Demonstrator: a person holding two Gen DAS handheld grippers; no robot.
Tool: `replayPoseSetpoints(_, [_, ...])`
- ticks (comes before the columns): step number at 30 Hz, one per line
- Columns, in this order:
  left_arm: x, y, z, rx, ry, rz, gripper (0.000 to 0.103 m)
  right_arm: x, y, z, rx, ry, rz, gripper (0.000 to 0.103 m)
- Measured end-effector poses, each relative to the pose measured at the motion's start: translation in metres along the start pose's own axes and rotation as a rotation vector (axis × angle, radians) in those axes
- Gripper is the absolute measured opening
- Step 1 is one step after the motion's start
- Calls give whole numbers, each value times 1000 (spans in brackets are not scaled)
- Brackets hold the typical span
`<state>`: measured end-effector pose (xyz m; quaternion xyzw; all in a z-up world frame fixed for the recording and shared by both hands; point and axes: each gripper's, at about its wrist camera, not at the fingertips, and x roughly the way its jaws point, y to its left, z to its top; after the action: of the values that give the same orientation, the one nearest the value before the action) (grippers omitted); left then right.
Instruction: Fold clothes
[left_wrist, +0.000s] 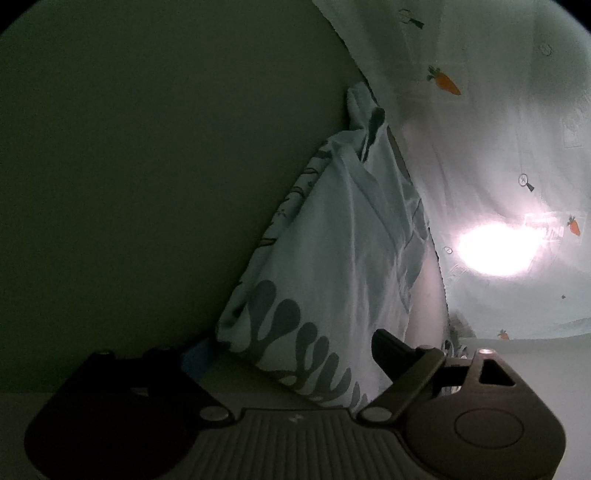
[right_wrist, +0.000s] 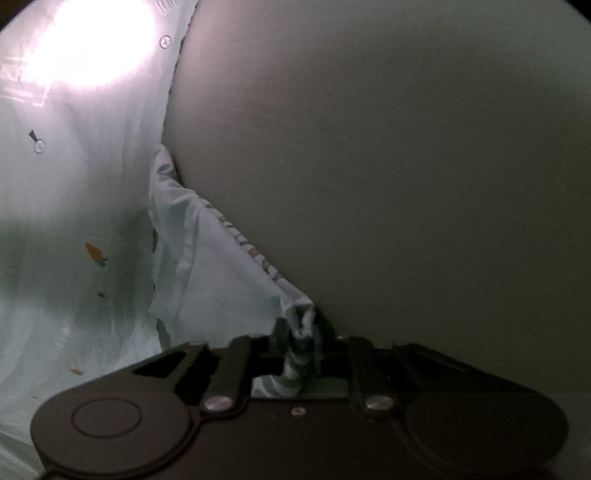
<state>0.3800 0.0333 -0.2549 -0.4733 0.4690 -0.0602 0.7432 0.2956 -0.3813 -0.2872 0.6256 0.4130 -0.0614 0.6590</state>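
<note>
A pale blue garment (left_wrist: 343, 221) with a grey leaf print along its hem runs in a bunched strip up the middle of the left wrist view. My left gripper (left_wrist: 273, 343) stands open and wide, and the printed hem lies between its dark fingers (left_wrist: 384, 343) without being pressed. In the right wrist view the same pale blue garment (right_wrist: 207, 266) narrows to a twisted corner, with my right gripper (right_wrist: 300, 332) shut on it. Both views are dim.
A thin pale cloth with small carrot prints and buttons (left_wrist: 480, 129) fills the right of the left view and the left of the right view (right_wrist: 74, 203), lit from behind by a bright glare (left_wrist: 495, 251). A plain grey-green surface (right_wrist: 406, 147) covers the rest.
</note>
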Motion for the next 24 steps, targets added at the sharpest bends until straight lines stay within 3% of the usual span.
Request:
replayPoseSetpoints(1, [0,0,0,8,-1,3,89,0,0,0,6,-2,11,26])
replayPoseSetpoints(3, [-1,0,-1,26,-8,14,71,0,-1,0,15,-4,28,30])
replayPoseSetpoints(7, [-4,13,1,-22,-34,6,51,4,1,2,26,-1,47,34])
replayPoseSetpoints(9, [-5,20,2,-54,-43,5,29,9,1,5,28,11,60,33])
replayPoseSetpoints(10, [-4,22,3,-60,-48,12,20,10,1,6,34,17,62,27])
replayPoseSetpoints(11, [-3,24,3,-63,-52,15,14,12,-1,7,42,22,54,14])
replayPoseSetpoints(16, [-8,13,4,-27,-82,-4,10,8,4,8,22,23,101,8])
replayPoseSetpoints(21, [-35,-11,3,23,-174,-107,9,-14,44,0,-147,-8,309,7])
replayPoseSetpoints(24, [-53,-23,-1,47,-218,-170,9,-27,57,-5,-207,-19,352,7])
